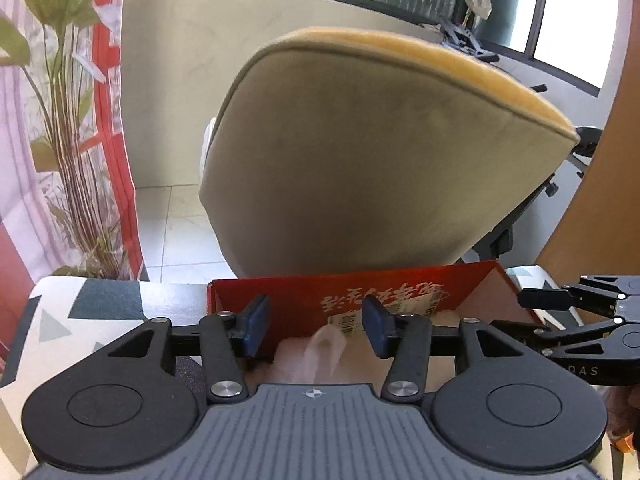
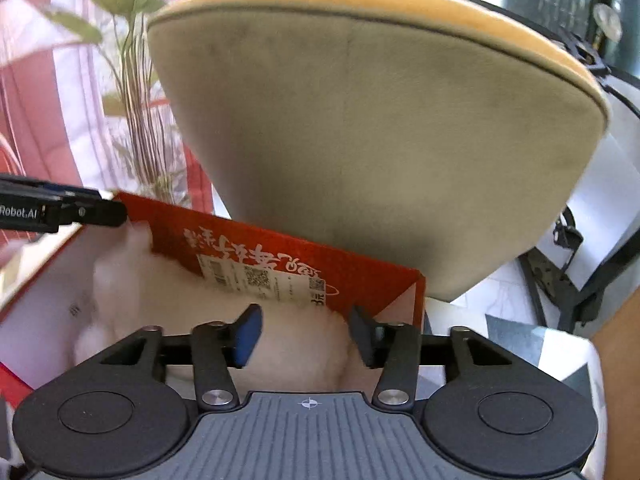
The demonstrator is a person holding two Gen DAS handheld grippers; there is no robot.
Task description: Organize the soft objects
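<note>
Both grippers hang over a red box (image 2: 280, 256) on a patterned cloth (image 1: 80, 312). The left gripper (image 1: 316, 326) and right gripper (image 2: 304, 334) have jaws apart, clamping nothing. A fluffy cream toy (image 2: 296, 348) (blurred) lies inside the box, beneath them.

A fluffy cream-white plush (image 2: 304, 344) sits down inside the red cardboard box (image 2: 280, 256), filling the lower centre of the right wrist view and spreading up toward the box's left corner, its fur soft and blurred. In the left wrist view the same pale fluff (image 1: 320, 354) shows at lower centre, low against the box's (image 1: 304, 300) far red wall. That wall carries white printed characters and a barcode label. The box stands open-topped.
</note>
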